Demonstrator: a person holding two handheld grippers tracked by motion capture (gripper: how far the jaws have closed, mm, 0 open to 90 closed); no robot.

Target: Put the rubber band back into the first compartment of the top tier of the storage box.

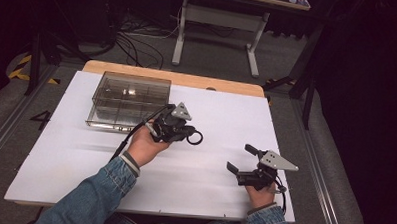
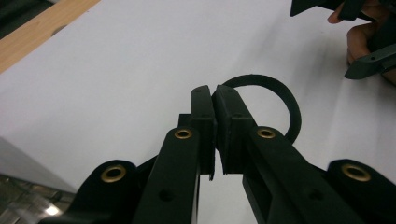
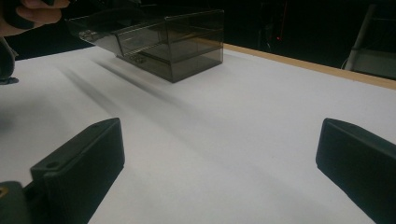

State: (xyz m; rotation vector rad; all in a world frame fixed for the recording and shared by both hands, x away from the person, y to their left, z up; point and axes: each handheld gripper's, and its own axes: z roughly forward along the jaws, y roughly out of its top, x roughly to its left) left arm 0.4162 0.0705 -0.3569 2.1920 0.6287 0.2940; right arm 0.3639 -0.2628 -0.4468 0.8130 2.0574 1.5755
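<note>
A black rubber ring (image 1: 195,138) hangs just above the white table top (image 1: 221,113), pinched by its rim in my left gripper (image 1: 188,134), which is shut on it. In the left gripper view the two pads meet on the ring (image 2: 285,100), whose loop curves out to the right of the gripper (image 2: 214,95). My right gripper (image 1: 242,159) rests near the front right of the table. Its jaws stand wide open with nothing between them, as the right gripper view (image 3: 219,144) confirms. A clear smoky plastic box with compartments (image 1: 129,99) sits at the back left, also seen from the right gripper (image 3: 173,42).
The white sheet covers a wooden table whose edge (image 1: 138,70) shows at the back. Beyond it stand a desk frame (image 1: 217,17) and floor cables (image 1: 139,45). A rail (image 1: 328,196) runs along the floor on the right.
</note>
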